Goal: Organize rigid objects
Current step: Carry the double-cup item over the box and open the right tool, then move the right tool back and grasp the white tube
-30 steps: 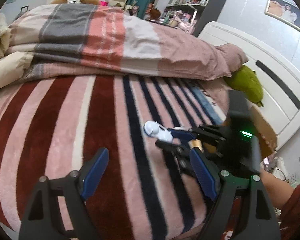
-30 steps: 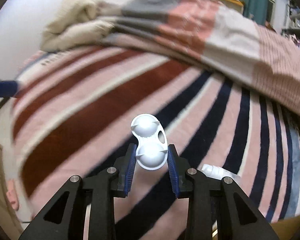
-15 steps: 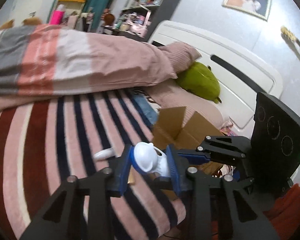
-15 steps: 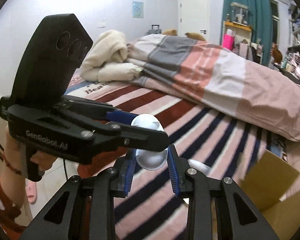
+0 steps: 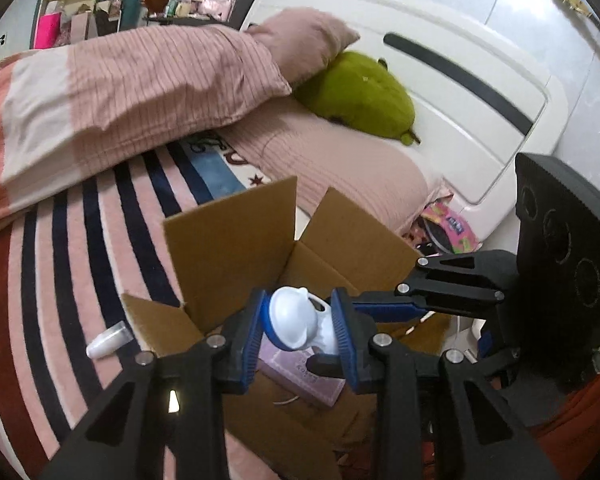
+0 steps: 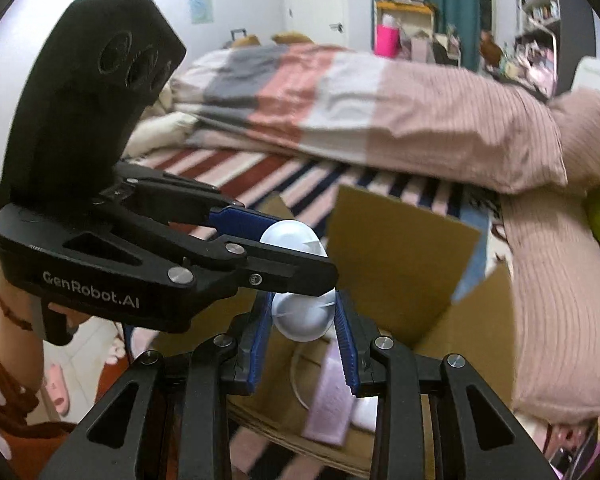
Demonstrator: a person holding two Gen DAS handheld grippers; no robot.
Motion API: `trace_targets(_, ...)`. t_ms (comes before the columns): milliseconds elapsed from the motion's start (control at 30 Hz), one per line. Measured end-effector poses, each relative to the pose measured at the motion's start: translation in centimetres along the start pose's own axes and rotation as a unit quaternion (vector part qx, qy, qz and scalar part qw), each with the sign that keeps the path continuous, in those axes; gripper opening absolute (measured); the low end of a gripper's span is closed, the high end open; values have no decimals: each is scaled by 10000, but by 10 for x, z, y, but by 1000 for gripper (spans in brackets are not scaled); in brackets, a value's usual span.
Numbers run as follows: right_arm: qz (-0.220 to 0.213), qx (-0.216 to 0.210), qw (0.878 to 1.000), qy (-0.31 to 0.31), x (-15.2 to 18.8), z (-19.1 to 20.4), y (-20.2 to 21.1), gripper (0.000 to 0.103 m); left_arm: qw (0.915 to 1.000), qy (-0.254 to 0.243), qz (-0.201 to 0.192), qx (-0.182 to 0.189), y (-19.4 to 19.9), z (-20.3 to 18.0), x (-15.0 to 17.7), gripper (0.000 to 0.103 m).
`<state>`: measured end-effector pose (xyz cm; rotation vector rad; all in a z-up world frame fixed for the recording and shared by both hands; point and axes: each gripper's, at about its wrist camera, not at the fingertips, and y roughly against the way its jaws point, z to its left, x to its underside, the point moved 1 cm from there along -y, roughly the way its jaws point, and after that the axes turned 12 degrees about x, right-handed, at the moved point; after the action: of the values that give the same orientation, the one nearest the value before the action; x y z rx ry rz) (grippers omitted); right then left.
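White plastic piece [image 5: 296,322], double-domed, is held over the open cardboard box [image 5: 236,240] by both tools at once: left gripper [image 5: 298,344] has its blue fingers [image 5: 342,336] clenched on it from each side, and right gripper [image 6: 304,332] is clamped on the lower dome of the same piece [image 6: 300,316], coming in crosswise. Looks like a two-handed carry to keep a smooth, rounded part from slipping, or possibly a handover; can't tell which. Position above the box opening suggests a drop-in is next, and one gripper likely has to let go first. Box sits on the striped bedspread [image 5: 80,248] with flaps up, and already holds a pale pink flat box [image 5: 300,380] with small print I can't read, plus a white cable. A small white cap-like item [image 5: 108,340] lies on the bedspread just beside the box flap, not yet packed. Green plush [image 5: 360,96] rests against the headboard, well apart. Readable text: "GenRobot.AI" on the left tool's body in the right wrist view.
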<state>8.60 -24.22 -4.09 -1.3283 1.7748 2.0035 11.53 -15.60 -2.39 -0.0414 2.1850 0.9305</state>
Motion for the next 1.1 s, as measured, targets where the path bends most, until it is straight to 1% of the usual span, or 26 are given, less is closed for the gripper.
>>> trace_targets(33,49,-18,10000,-26,2,-2,0,27,10000,2,51,-52,-3,0,-1,41)
trace_targets(67,110,-27,9999,-59,3,-4,-1,27,9999,0,68,-101,-4,0,-1,48)
trace_targets(100,160,-22,9998,-72,4,-5,-2,27,9998,-31,57,-179,-4,0,-1,61)
trace_targets(133,229,-16,9997,-96,4,-7,-4,32,9997,-82,38,-234,-2,-2,-1,68)
trace_targets(167,250,-34,9996,-109,4,-7,-6,35,9996,-131,26,-254,0,-3,-1,69)
trace_targets(200,257,-71,9996,-131,5,-8,-5,43,9996,-150,17,-248,2,-2,0,70)
trace_targets(233,259,-108,9995,-148,5,-8,-4,47,9996,-144,-28,-241,8,-2,0,72)
trace_targets(367,228,-87,9996,-155,2,-2,1,48,9990,-70,-294,-333,33,4,5,74)
trace_targets(500,11,-102,9999,-125,-8,14,12,48,9967,21,-592,-551,69,14,15,74)
trace_targets(567,-113,-218,9997,-89,-14,29,18,48,9949,88,-736,-689,89,22,22,74)
trace_targets(633,-230,-378,9990,-12,-24,52,22,48,9915,194,-919,-902,115,34,35,75)
trace_targets(767,-326,-638,9972,196,-41,96,16,49,9857,443,-1149,-1150,150,61,60,76)
trace_targets(800,-306,-697,9968,259,-44,109,12,50,9841,541,-1207,-1186,160,71,69,76)
trace_targets(833,-254,-757,9963,331,-47,121,5,53,9830,598,-1236,-1217,164,78,74,76)
trace_targets(933,61,-841,9954,450,-51,154,-22,55,9788,771,-1279,-1401,178,100,96,76)
trace_targets(1033,401,-714,9960,348,-49,172,-57,56,9760,931,-1253,-1519,182,121,116,76)
trace_targets(1067,515,-614,9965,253,-46,174,-71,58,9756,982,-1237,-1526,183,127,121,76)
trace_targets(1100,605,-492,9969,144,-44,174,-83,64,9754,1020,-1224,-1521,183,132,126,76)
